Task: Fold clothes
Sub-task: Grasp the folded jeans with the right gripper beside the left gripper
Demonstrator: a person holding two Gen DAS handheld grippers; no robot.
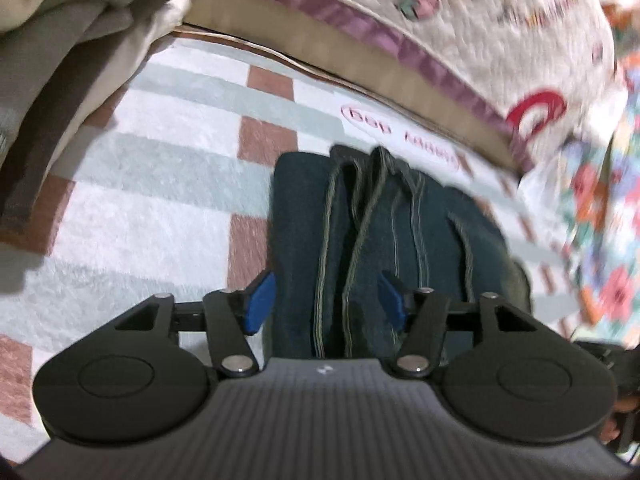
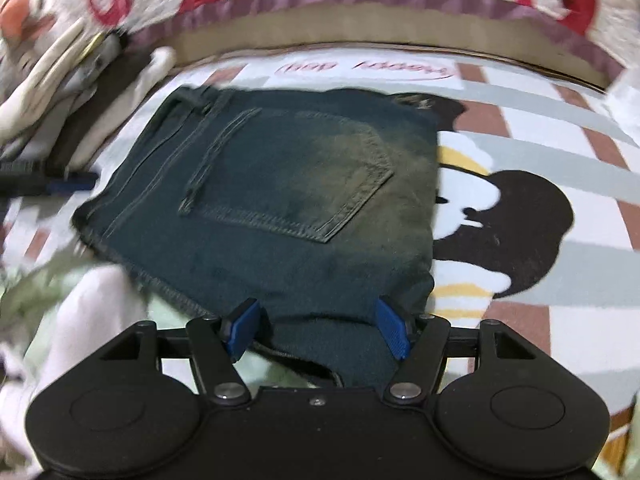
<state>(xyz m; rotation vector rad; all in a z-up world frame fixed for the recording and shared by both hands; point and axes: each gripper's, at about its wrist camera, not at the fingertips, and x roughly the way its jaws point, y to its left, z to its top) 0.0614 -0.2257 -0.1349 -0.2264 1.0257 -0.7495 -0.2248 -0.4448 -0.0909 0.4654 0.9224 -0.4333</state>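
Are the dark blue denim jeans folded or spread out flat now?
Folded: the dark blue denim jeans form a compact rectangle, back pocket on top, with stacked layers visible at the edge.

A checked blanket [image 2: 520, 120] with a cartoon print carries folded dark jeans [image 2: 280, 184] at its middle; piled pale clothes [image 2: 60, 92] lie far left.

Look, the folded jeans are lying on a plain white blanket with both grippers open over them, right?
Not quite. The blanket is not plain: it has grey and reddish-brown checks and a cartoon figure, seen in the right wrist view. The folded jeans do lie on it, with the left gripper and right gripper open.
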